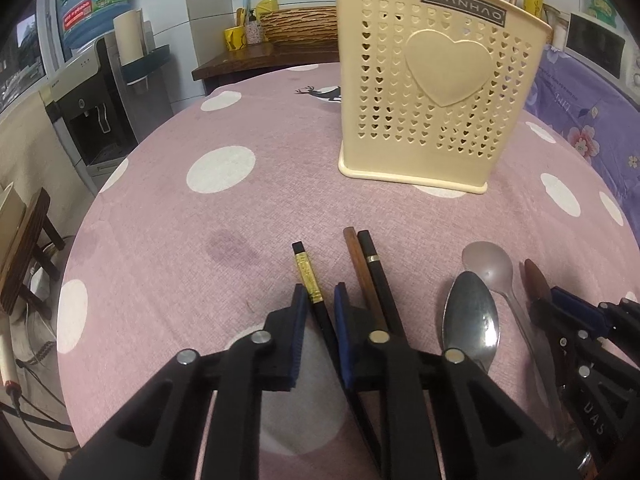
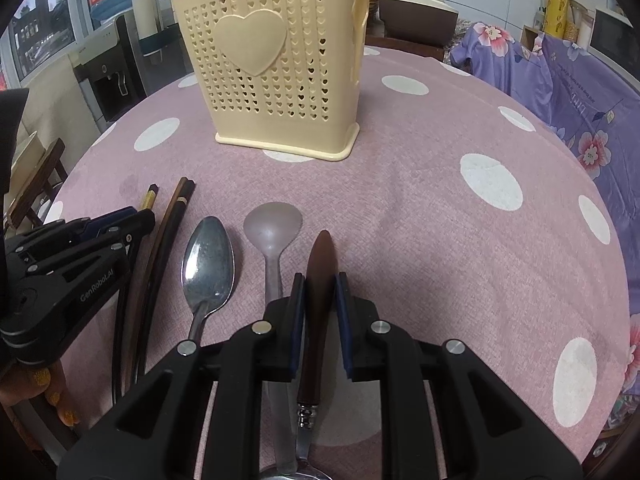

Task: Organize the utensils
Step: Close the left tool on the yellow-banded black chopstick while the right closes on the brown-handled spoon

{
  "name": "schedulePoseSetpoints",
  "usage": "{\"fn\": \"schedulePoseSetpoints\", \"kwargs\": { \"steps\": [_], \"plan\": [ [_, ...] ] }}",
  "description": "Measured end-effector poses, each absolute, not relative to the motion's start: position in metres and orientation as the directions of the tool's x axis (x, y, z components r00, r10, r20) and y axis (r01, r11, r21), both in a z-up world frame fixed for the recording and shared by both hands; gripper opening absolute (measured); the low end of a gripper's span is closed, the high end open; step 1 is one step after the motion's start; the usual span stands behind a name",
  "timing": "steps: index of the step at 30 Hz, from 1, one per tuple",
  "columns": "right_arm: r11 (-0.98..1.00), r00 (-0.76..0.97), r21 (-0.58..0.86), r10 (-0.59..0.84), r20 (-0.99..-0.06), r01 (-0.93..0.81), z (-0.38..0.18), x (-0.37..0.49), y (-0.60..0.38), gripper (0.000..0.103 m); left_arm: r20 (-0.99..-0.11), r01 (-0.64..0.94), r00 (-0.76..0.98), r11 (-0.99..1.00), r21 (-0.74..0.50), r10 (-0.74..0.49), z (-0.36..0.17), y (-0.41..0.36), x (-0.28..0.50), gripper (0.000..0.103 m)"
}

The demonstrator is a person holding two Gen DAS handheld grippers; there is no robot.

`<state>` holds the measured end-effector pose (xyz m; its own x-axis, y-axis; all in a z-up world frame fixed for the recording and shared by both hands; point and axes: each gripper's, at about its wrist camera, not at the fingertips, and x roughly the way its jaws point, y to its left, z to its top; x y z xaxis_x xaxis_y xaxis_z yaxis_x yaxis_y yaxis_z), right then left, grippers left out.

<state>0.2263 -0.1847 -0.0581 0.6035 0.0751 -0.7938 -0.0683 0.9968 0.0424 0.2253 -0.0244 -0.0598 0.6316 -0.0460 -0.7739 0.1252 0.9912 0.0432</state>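
Note:
A cream perforated utensil holder with a heart stands upright on the pink dotted tablecloth; it also shows in the right wrist view. My left gripper has its pads around a black chopstick with a gold band, a small gap still showing. A brown and a black chopstick lie just right of it. My right gripper is shut on a brown-handled utensil lying on the cloth. A steel spoon and a pale spoon lie between the grippers.
The round table's edge curves off at the left, with a water dispenser and wooden stool beyond. A purple floral cloth lies at the right. A wooden counter with a basket stands behind.

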Motion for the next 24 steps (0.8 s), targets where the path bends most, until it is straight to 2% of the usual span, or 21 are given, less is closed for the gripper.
{"fn": "schedulePoseSetpoints", "kwargs": {
  "steps": [24],
  "plan": [
    [0.996, 0.615, 0.036, 0.075, -0.785, -0.076, -0.0585, 0.2237, -0.1858, 0.016, -0.768, 0.115, 0.638, 0.993, 0.032, -0.049, -0.0602, -0.0229, 0.2269, 0.012]
  ]
}}
